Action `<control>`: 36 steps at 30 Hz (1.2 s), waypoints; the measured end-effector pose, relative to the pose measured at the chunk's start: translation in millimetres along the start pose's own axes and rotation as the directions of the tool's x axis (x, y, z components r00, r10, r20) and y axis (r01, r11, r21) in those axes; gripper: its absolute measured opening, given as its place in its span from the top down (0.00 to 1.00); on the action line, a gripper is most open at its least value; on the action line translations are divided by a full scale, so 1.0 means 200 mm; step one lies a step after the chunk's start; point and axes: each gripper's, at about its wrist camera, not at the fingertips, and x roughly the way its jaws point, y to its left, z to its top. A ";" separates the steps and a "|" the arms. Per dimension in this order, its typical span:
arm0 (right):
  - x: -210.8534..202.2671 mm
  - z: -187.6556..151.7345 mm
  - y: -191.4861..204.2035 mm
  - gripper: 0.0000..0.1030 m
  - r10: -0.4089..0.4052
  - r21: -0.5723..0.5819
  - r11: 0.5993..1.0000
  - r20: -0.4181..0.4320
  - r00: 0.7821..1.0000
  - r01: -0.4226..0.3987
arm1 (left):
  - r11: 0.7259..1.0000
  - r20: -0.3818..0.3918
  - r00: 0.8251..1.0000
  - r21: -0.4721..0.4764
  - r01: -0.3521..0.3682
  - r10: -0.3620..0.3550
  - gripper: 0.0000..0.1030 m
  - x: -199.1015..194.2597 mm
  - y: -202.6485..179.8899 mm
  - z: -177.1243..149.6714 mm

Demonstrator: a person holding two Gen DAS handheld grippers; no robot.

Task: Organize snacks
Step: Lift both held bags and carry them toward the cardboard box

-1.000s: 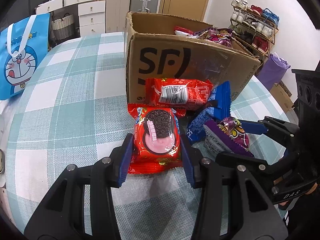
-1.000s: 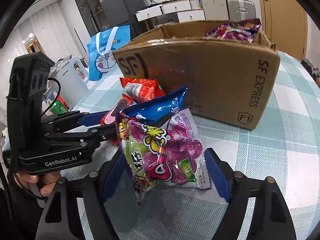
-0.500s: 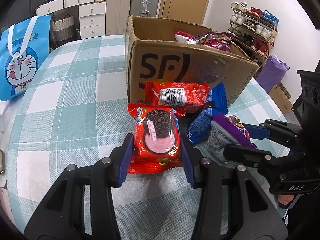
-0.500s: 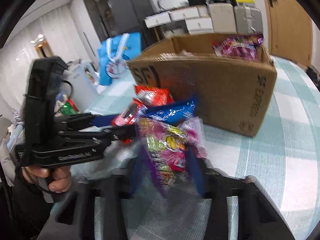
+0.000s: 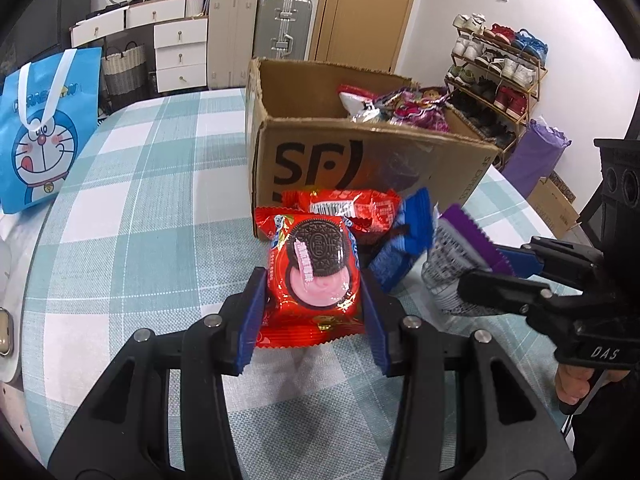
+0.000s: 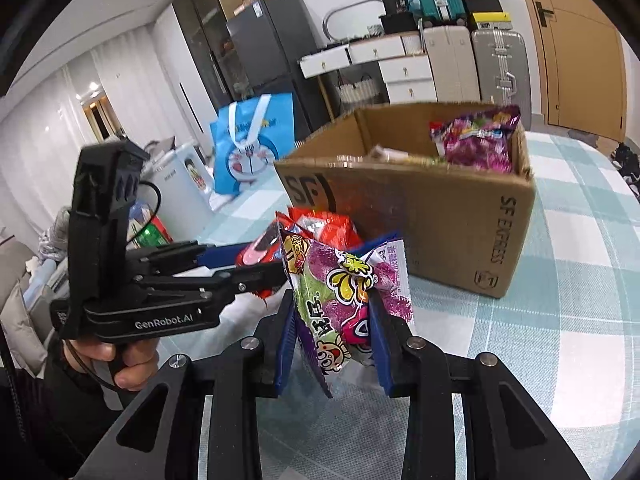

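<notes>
My left gripper [image 5: 314, 308] is shut on a red Oreo packet [image 5: 316, 276], its blue pads pressing both long sides just above the checked tablecloth [image 5: 140, 220]. Behind it lie a second red packet [image 5: 348, 208] and a blue packet [image 5: 404, 248], against the open cardboard box [image 5: 360, 160] that holds several snack bags. My right gripper [image 6: 334, 332] is shut on a purple candy bag [image 6: 344, 292], crumpled between the pads and held clear of the table. In the left wrist view that gripper [image 5: 492, 268] comes in from the right with the purple bag [image 5: 460, 248].
A blue Doraemon bag [image 5: 40, 140] stands at the table's far left. Beyond the table are white drawers [image 5: 180, 48], suitcases [image 5: 280, 24] and a shoe rack [image 5: 496, 64]. A hand [image 6: 120, 364] holds the left gripper's handle. Bare cloth lies right of the box [image 6: 580, 280].
My right gripper has shut on the purple candy bag and lifted it off the table. My left gripper has kept still with the Oreo packet between its pads.
</notes>
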 end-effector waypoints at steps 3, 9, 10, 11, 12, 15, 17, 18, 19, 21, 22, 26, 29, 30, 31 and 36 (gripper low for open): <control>-0.05 0.01 0.00 0.68 0.007 0.005 1.000 0.034 0.999 -0.007 | 1.000 0.015 1.000 0.004 0.004 -0.004 0.59 -0.03 0.00 0.01; -0.10 0.06 0.01 0.68 0.008 0.009 1.000 0.082 0.997 -0.009 | 1.000 0.064 0.998 0.012 0.016 -0.017 0.59 -0.14 -0.02 0.02; -0.11 0.06 0.01 0.68 0.007 0.011 1.000 0.088 0.996 -0.008 | 1.000 0.071 0.997 0.013 0.019 -0.020 0.59 -0.15 -0.03 0.02; -0.11 0.07 0.01 0.68 0.008 0.014 1.000 0.092 0.996 -0.010 | 1.000 0.079 0.997 0.013 0.023 -0.024 0.59 -0.17 -0.03 0.02; -0.12 0.07 0.00 0.68 0.012 0.020 1.000 0.097 0.995 -0.014 | 1.000 0.086 0.996 0.014 0.024 -0.025 0.59 -0.19 -0.04 0.03; -0.16 0.08 -0.01 0.68 0.015 0.027 0.999 0.120 0.993 -0.018 | 1.000 0.112 0.993 0.015 0.024 -0.025 0.59 -0.25 -0.04 0.04; -0.17 0.09 -0.01 0.68 0.014 0.037 0.999 0.135 0.991 -0.020 | 1.000 0.123 0.992 0.009 0.022 -0.023 0.59 -0.28 -0.04 0.05; -0.17 0.10 -0.02 0.68 0.015 0.041 0.999 0.139 0.990 -0.021 | 1.000 0.128 0.992 0.006 0.020 -0.021 0.59 -0.29 -0.04 0.05; -0.18 0.10 -0.02 0.68 0.016 0.047 0.999 0.145 0.989 -0.023 | 1.000 0.136 0.991 0.003 0.019 -0.019 0.59 -0.30 -0.04 0.06; -0.18 0.12 -0.03 0.68 0.015 0.057 0.998 0.153 0.988 -0.024 | 1.000 0.144 0.990 0.001 0.015 -0.015 0.59 -0.32 -0.04 0.07; -0.19 0.13 -0.04 0.68 0.013 0.062 0.998 0.158 0.987 -0.023 | 1.000 0.148 0.989 -0.001 0.013 -0.012 0.59 -0.32 -0.04 0.08; -0.22 0.20 -0.03 0.68 0.010 0.069 0.997 0.182 0.983 -0.023 | 1.000 0.165 0.986 -0.009 0.013 -0.011 0.59 -0.36 -0.04 0.11; -0.24 0.25 -0.03 0.68 0.009 0.068 0.997 0.201 0.979 -0.023 | 1.000 0.174 0.985 -0.007 0.008 -0.007 0.59 -0.37 -0.04 0.15; -0.24 0.27 -0.04 0.68 0.007 0.076 0.997 0.203 0.979 -0.023 | 1.000 0.176 0.984 -0.005 0.007 -0.006 0.59 -0.37 -0.04 0.17; -0.24 0.28 -0.04 0.68 0.010 0.082 0.996 0.206 0.979 -0.027 | 1.000 0.179 0.984 -0.002 0.006 -0.006 0.59 -0.37 -0.04 0.18; -0.21 0.33 -0.04 0.68 0.006 0.088 0.996 0.207 0.978 -0.025 | 1.000 0.185 0.983 0.006 -0.005 0.004 0.59 -0.35 -0.06 0.26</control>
